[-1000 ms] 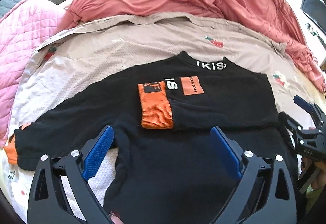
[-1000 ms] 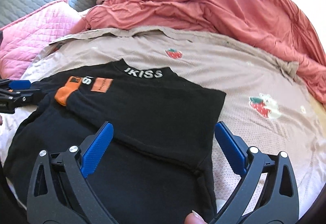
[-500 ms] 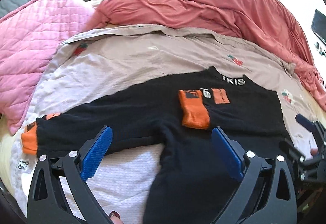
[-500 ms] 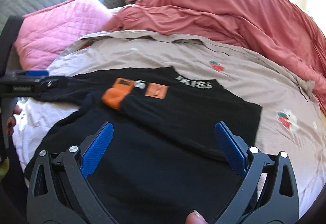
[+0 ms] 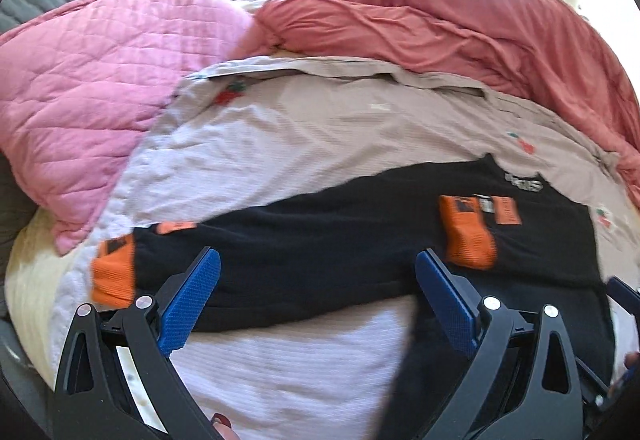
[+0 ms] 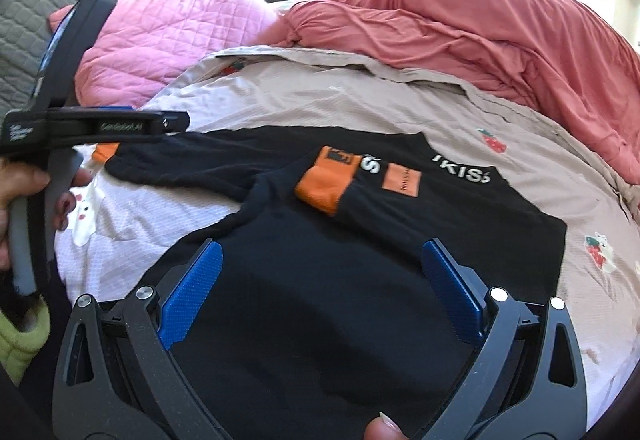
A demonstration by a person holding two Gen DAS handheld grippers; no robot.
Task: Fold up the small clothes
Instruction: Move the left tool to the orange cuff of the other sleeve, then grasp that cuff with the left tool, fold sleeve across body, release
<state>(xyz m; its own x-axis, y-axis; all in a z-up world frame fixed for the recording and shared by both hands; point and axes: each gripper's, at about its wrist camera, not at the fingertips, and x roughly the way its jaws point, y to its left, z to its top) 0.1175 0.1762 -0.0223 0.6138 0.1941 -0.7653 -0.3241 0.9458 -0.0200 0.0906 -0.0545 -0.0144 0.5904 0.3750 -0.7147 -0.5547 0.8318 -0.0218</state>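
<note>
Lying flat on the beige strawberry-print sheet (image 6: 360, 99) was a black sweater (image 6: 400, 240) with orange cuffs.

One sleeve (image 6: 460, 207) was folded across the chest, its orange cuff (image 6: 326, 179) beside the white lettering; the other sleeve (image 5: 280, 240) stretched out sideways, its cuff (image 5: 114, 274) near the pink quilt (image 5: 100, 99); the left gripper (image 5: 316, 304) hovered over that sleeve, jaws spread wide, gripping nothing; the right gripper (image 6: 320, 296) hung above the sweater's body, jaws likewise wide apart and empty; a coral duvet (image 6: 500, 19) lay bunched behind.
</note>
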